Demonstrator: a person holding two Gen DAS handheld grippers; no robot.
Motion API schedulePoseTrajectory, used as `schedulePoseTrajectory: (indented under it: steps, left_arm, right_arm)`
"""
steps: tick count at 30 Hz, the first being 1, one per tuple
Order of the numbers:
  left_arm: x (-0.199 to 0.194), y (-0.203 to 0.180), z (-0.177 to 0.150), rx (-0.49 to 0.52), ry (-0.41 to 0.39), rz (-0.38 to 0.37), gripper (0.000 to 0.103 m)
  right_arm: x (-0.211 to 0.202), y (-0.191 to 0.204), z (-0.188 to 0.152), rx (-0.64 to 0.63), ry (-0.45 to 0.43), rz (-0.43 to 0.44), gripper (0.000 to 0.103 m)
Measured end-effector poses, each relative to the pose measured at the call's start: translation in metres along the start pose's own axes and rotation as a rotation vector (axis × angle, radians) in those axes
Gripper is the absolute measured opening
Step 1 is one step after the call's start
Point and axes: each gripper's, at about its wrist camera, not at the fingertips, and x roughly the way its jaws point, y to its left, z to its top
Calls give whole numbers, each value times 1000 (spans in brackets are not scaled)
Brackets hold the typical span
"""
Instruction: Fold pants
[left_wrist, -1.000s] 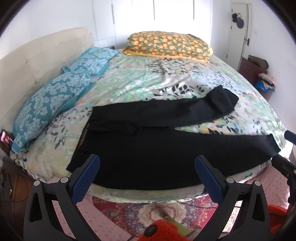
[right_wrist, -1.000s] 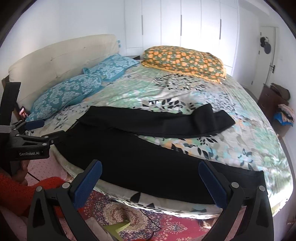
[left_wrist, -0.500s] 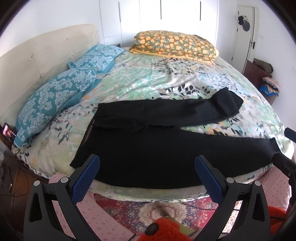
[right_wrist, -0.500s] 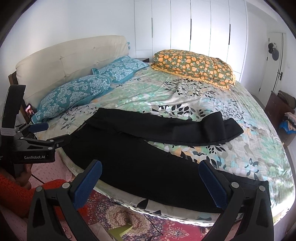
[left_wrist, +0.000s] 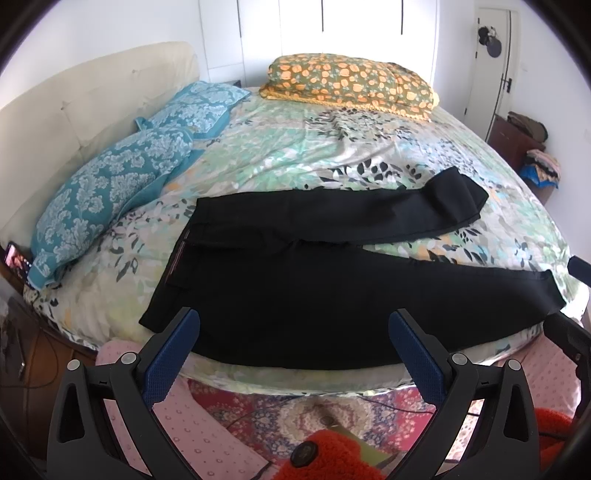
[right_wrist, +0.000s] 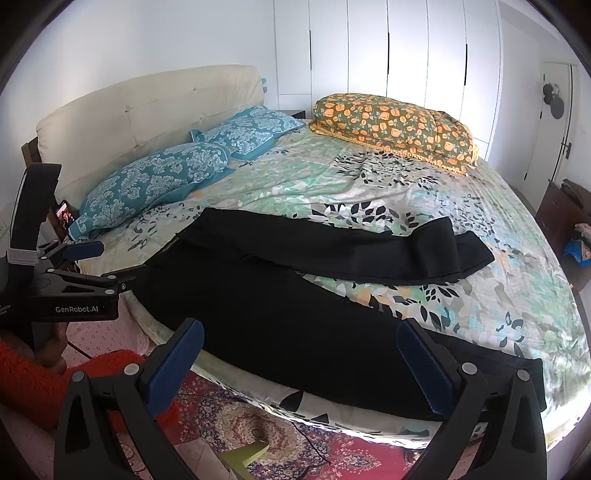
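Your black pants lie spread flat on the near half of the floral bedspread, waistband at 9 o'clock, the far leg doubled back on itself at 2 o'clock and the near leg running along the mattress edge. Two teal pillows sit at 10 o'clock by the cream headboard and an orange-flowered pillow at 12, all well apart from the pants.

You hold the left gripper and the right gripper level at 6 o'clock, short of the mattress edge above the patterned rug, both spread wide and holding nothing; in the right wrist view the left gripper's body reads "GenRobot.AI".
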Motion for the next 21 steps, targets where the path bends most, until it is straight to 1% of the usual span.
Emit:
schedulePoseTrajectory:
  steps: [7,14,17,21]
  left_arm:
    - [0,-2,0,8,4,-6,102]
    - [-2,-7,0,27,-3,-12,102]
    - [1,-13,6,53,-10,-26,102]
    - [6,-22,32,67,-61,-59,102]
  right_arm:
    - [2,4,-3,-10,14,13,103]
    - [1,1,-6,-7,3,21,103]
    - [3,-10,-2,1,-10,12,103]
    - [0,-43,12,58,-78,-22,103]
